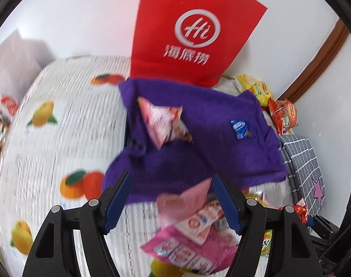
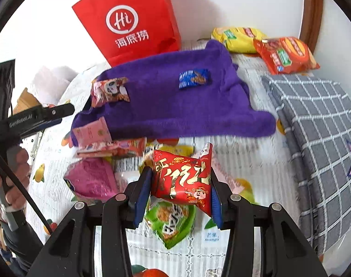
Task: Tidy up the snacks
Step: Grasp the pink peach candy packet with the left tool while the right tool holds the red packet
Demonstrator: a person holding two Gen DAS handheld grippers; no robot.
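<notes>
On the desk (image 2: 251, 161), covered in a fruit-print cloth, a purple fleece towel (image 2: 175, 106) is the landmark. At its left end lies a pink panda-print snack packet (image 2: 109, 90); near its middle, a small blue wrapped candy (image 2: 192, 79). Behind it stands a red paper bag (image 2: 129, 20). In front of its left corner, the left tool (image 1: 173, 198) hangs half open and empty over pink snack packets (image 1: 193, 228). In front of its middle, the right tool (image 2: 180, 184) grips 1 red foil snack packet (image 2: 182, 180).

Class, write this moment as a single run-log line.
right gripper: shut on red snack packet | left gripper: open, empty | purple towel: two snacks on it
</notes>
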